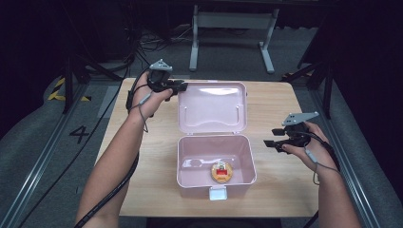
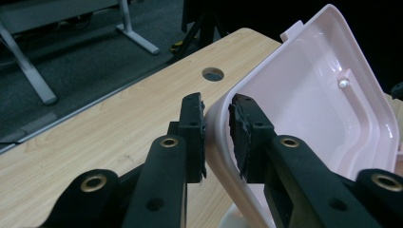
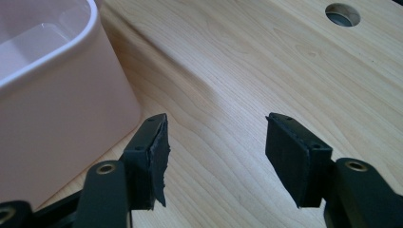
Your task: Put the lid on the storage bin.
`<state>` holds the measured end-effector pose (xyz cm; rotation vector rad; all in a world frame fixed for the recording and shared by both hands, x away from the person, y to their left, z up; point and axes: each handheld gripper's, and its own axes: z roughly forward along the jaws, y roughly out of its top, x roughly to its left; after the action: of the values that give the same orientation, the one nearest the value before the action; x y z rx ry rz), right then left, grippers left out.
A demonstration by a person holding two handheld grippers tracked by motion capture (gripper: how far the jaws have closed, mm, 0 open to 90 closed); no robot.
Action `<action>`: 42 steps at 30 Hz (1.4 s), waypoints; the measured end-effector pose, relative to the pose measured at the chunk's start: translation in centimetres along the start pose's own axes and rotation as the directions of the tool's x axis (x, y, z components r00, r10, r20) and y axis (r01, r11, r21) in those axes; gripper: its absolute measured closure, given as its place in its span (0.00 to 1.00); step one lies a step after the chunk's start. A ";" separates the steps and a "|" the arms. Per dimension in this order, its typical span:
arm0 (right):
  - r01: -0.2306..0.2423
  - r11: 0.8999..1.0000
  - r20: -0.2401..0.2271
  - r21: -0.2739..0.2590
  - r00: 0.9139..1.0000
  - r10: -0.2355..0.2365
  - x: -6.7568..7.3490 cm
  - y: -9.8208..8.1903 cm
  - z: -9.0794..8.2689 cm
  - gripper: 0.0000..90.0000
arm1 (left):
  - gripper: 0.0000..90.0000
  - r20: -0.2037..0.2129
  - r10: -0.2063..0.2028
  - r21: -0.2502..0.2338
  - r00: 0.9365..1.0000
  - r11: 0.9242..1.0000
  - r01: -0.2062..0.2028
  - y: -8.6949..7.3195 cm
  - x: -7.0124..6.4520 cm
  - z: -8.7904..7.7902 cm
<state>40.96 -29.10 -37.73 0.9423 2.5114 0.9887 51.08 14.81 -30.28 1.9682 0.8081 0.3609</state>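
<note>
At the table's six o'clock the pink box (image 1: 216, 164) lay open, the right gripper (image 1: 272, 143) at three waited wide and empty, and the left gripper (image 2: 217, 124) at eleven pinched the lid (image 1: 212, 107), probably needing release next.

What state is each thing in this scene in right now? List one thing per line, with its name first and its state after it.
Pink box: open, standing on the table.
Lid: swung up and back, its corner edge pinched by the left claw.
Round tin: lying flat inside the box.
Latch: undone, hanging at the front of the box.
Left claw: shut on the lid.
Right claw: open, empty, beside the box.
</note>
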 end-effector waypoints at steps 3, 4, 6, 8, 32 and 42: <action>0.003 1.000 -0.003 -0.006 1.000 -0.003 0.1 0.2 -0.2 0.46 | 0.84 -0.002 0.025 -0.014 1.000 1.000 -0.025 0.4 -0.7 -0.7; 0.006 1.000 -0.004 -0.009 1.000 -0.006 0.1 0.3 -0.2 0.46 | 0.84 -0.002 0.038 -0.014 0.999 0.999 -0.038 0.5 -0.8 -0.9; 0.008 1.000 -0.004 -0.012 1.000 -0.009 0.2 0.4 -0.3 0.46 | 0.83 -0.002 0.033 -0.018 0.999 0.999 -0.033 0.6 -0.9 -1.0; 0.013 1.000 -0.006 -0.015 1.000 -0.013 0.3 0.5 -0.4 0.46 | 0.83 0.001 0.053 -0.027 0.999 0.998 -0.053 0.7 -1.2 -1.4; 0.005 1.000 -0.065 -0.029 0.998 -0.006 1.7 2.0 -1.7 0.56 | 0.78 0.033 0.124 -0.146 0.992 0.982 -0.118 0.1 -4.7 -5.8; 0.002 1.000 -0.088 -0.027 0.996 -0.005 2.4 2.3 -2.4 0.59 | 0.76 0.067 0.144 -0.170 0.987 0.977 -0.131 -0.4 -5.9 -7.1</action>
<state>39.11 -27.46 -34.43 0.9052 2.5628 1.0829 42.69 15.70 -26.55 1.8753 0.5745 0.4160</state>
